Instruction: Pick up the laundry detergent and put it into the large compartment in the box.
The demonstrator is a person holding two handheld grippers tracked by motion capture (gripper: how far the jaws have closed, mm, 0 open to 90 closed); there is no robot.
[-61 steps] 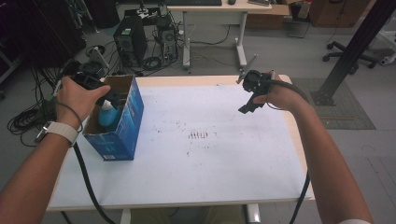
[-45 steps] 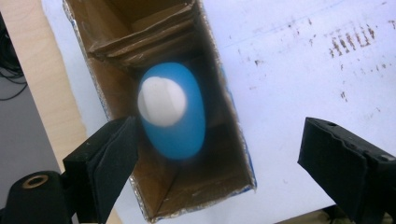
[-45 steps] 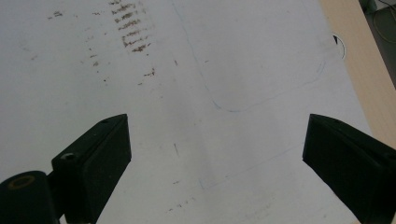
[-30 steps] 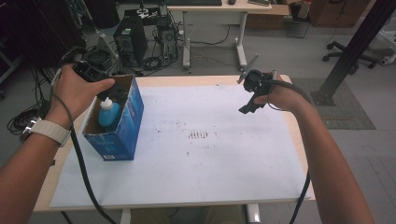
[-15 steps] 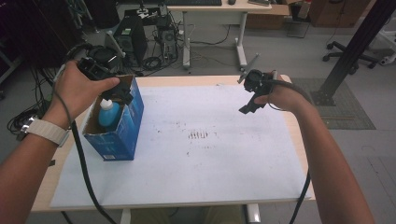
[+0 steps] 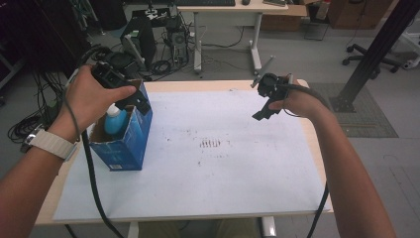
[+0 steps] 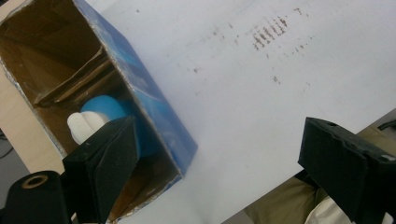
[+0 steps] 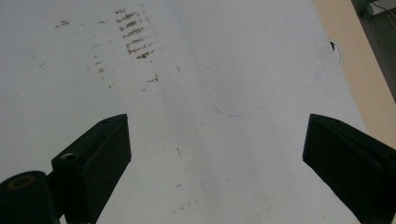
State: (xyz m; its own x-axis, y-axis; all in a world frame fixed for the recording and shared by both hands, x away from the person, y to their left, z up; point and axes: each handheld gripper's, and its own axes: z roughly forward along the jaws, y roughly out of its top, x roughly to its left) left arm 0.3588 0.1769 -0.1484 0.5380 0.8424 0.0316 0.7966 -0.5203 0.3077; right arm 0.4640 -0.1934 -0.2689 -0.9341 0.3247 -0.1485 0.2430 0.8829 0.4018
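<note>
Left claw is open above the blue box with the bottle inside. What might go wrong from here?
1. The left claw straddles the blue box's near wall rather than the bottle; closing may pinch cardboard.
2. The box stands tall and narrow near the table edge, so a sideways nudge may tip it.
3. Inner cardboard flaps could snag the bottle as it lifts.
</note>
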